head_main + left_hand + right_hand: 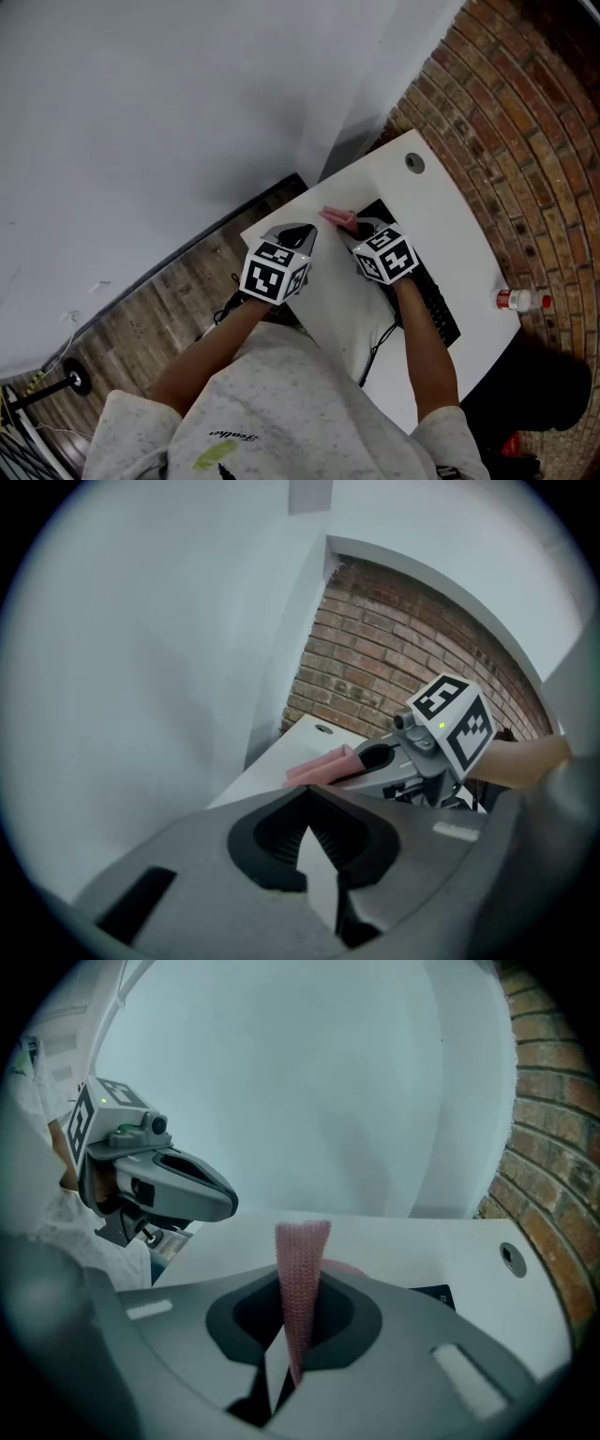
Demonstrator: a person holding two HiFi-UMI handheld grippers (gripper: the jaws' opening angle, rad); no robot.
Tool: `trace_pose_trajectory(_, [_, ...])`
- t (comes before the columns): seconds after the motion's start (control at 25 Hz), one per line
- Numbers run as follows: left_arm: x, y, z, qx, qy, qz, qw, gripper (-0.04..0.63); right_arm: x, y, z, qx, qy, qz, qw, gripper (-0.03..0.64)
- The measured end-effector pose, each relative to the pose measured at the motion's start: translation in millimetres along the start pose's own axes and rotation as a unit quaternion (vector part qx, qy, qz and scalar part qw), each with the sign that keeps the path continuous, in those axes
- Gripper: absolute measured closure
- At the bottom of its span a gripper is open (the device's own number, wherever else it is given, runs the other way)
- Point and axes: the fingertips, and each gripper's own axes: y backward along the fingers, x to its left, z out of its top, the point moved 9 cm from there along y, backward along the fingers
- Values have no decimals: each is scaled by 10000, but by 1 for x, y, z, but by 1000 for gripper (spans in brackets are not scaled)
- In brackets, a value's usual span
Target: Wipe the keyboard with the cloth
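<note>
A black keyboard (437, 307) lies on the white desk (450, 220), partly hidden under my right hand. My right gripper (359, 226) hovers over the keyboard's far end, shut on a folded pink cloth (337, 218). In the right gripper view the cloth (302, 1258) stands up out of the jaws of the right gripper (298, 1293), and a corner of the keyboard (433, 1294) shows beyond. My left gripper (300, 234) is held just left of it above the desk's edge, shut with nothing in it (307, 803). From the left gripper view I see the cloth (319, 765) sticking out of the right gripper (373, 759).
A small bottle with a red cap (520, 300) lies near the desk's right edge. A round cable hole (414, 162) sits at the far end, and a cable (379, 343) runs off the near side. A brick wall (534, 131) bounds the right, a white wall (169, 112) the left.
</note>
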Motion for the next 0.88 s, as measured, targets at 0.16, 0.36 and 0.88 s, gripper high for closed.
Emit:
trace_pose_trajectory(0.16, [-4, 4, -5, -23, 41, 73, 10000, 601, 9, -1, 0, -39, 41, 116, 9999, 592])
trace_pose_trajectory(0.36, [-12, 10, -8, -61, 73, 108, 9999, 601, 21, 3, 0, -177, -45, 246, 9995, 592])
trace_pose_trajectory(0.88, [-41, 12, 4, -213, -136, -106, 9996, 602, 34, 70, -9, -1250, -867, -227, 9881, 592])
